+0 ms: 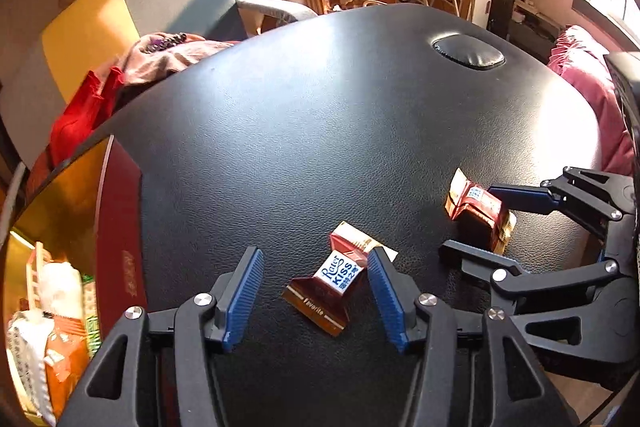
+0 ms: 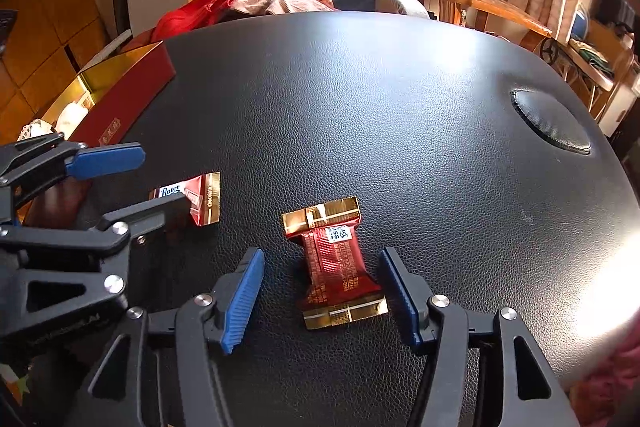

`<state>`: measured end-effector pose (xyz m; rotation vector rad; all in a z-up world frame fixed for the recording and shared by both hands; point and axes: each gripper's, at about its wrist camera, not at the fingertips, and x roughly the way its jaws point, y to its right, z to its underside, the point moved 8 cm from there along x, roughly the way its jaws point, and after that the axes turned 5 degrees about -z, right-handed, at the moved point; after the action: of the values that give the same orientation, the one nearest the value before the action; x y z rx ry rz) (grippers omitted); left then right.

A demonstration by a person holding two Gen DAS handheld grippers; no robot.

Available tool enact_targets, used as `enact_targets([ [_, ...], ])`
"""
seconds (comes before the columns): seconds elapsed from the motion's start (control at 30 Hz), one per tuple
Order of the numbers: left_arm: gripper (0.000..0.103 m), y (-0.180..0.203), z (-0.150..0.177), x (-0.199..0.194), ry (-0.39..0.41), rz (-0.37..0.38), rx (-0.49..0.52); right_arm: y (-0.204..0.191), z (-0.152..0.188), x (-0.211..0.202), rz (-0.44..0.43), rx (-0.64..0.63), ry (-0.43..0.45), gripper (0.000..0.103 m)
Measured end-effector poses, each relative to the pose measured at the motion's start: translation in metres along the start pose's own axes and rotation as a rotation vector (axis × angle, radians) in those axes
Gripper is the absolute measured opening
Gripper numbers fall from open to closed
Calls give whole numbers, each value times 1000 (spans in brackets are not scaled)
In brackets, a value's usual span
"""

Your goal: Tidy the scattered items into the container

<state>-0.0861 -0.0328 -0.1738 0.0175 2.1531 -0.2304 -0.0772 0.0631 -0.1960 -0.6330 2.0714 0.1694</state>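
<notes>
The left gripper (image 1: 316,293) is tilted down over the black padded table (image 1: 320,99), its blue pads (image 1: 244,299) spread apart. A wrapped chocolate (image 1: 332,279) lies on the table between them, twisted at an angle, its white label face up. The wrapper's far end sits just beside the right-hand pad; whether it touches cannot be told. The pads do not press on it: the gripper is released.

To the left of this gripper, at the table's edge, stands the red box (image 1: 116,219) with a gold lining. Several packets already lie inside it.

The right gripper (image 2: 322,295) is likewise tilted down and released, its pads (image 2: 244,301) standing clear on both sides of a second chocolate (image 2: 334,263). That piece lies flat on the table, lengthwise between the pads, gold ends near and far, red middle with small print facing up. Its near gold end comes close to the right-hand pad.

The two grippers sit side by side, near one another, each over its own chocolate. Both chocolates are outside the box, which is well apart from the second one.

Further right on the table is a round padded insert (image 2: 552,125). Behind the table, a heap of red and pink cloth (image 2: 248,1) rests against a chair.
</notes>
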Motion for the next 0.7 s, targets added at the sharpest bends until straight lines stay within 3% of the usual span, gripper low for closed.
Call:
enact_targets([
  [0.17, 28, 4, 2, 7, -8, 13, -6, 1, 0, 0, 5, -3, 6, 60],
  [0.23, 25, 6, 6, 9, -13, 16, -8, 3, 0, 0, 14, -1, 15, 56],
  [0.3, 25, 7, 9, 8, -10, 14, -17, 4, -1, -1, 23, -1, 19, 54],
  [0.43, 24, 8, 14, 4, -10, 18, -31, 8, -1, -2, 43, -2, 29, 37],
  [0.7, 24, 6, 22, -2, -17, 69, -99, 8, 2, -8, 55, 21, 43, 32],
])
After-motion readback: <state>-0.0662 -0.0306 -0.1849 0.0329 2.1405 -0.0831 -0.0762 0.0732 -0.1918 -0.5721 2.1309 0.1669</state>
